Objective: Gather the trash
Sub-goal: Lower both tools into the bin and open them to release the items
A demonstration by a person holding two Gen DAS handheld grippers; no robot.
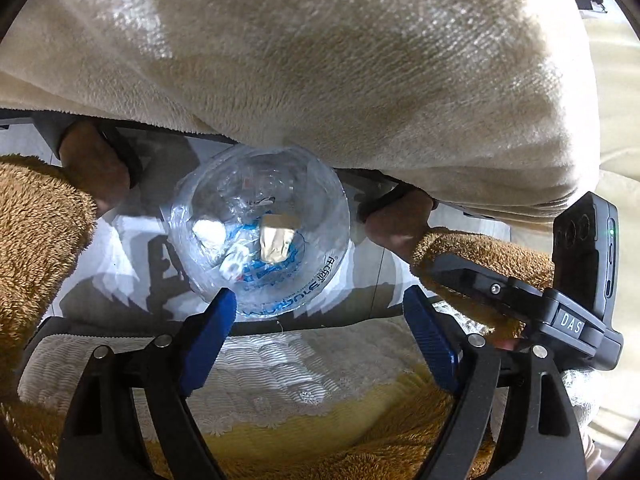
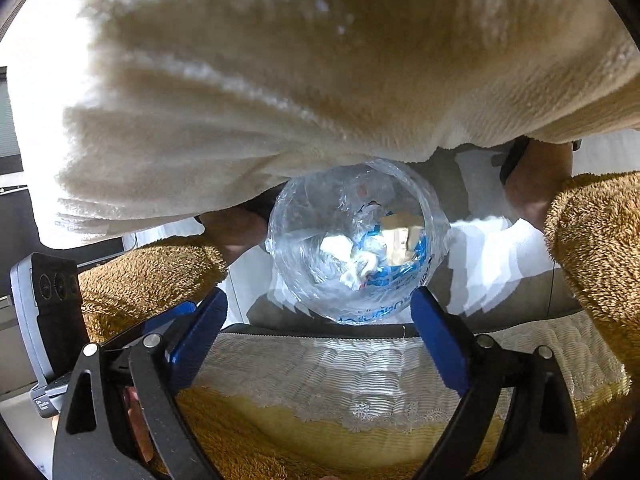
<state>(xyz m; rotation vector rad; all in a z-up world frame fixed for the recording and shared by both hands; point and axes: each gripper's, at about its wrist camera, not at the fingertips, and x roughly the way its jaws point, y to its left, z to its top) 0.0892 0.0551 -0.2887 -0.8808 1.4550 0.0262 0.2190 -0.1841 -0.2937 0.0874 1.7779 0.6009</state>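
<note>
Both views look down into a clear plastic bag point(image 1: 260, 232) with blue print, its mouth held wide open between the person's legs, on the floor just past the edge of a white lace-trimmed cushion point(image 1: 280, 364). Crumpled white paper point(image 1: 208, 232) and a tan scrap point(image 1: 276, 244) lie at the bottom of the bag. The left tool point(image 1: 320, 316) hangs above the bag with its blue fingers spread apart, holding nothing. The right tool point(image 2: 320, 312) is likewise spread wide and empty. A cream fleece garment point(image 2: 304, 80) fills the upper part of each view.
</note>
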